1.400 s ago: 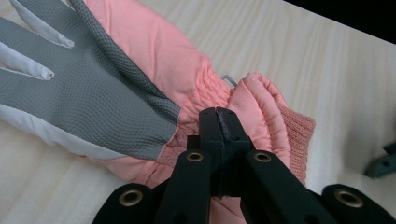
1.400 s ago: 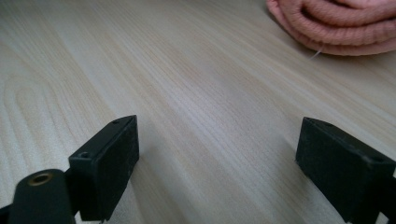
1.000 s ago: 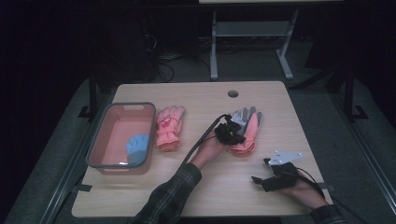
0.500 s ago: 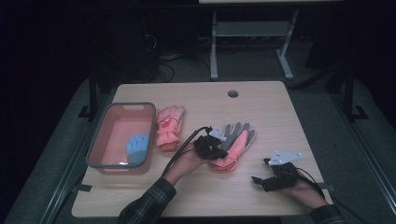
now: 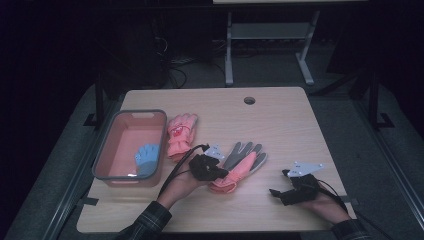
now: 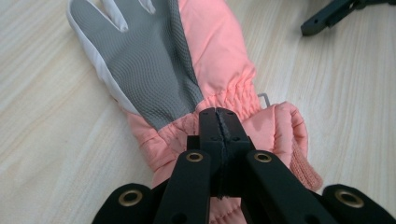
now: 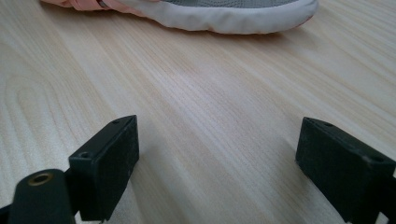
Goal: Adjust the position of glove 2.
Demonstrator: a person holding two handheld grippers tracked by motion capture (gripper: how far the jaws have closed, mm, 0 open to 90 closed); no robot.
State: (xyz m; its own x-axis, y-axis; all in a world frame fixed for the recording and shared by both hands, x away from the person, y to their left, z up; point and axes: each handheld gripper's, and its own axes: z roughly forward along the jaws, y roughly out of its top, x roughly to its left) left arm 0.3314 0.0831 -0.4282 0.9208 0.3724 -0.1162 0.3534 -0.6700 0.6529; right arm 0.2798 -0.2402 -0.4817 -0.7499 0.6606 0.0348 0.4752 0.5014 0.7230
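Seen from above: left hand-held gripper (image 5: 209,167) clamped on the cuff of a pink-and-grey glove (image 5: 240,167), lying palm up near the middle of the wooden surface (image 5: 280,125). Confirmed up close in the left gripper view: jaws pinched tight on the gathered pink cuff fabric (grey mesh palm (image 6: 144,60) spread out beyond). Right hand-held gripper (image 5: 280,192) resting low near the front right edge, jaws spread wide, nothing between them; glimpsed in its own view, just the glove's white-edged side across bare wood. Shown from above alone: a second pink glove (image 5: 180,135) beside a tub (image 5: 107,145) with a blue glove (image 5: 147,159) inside.
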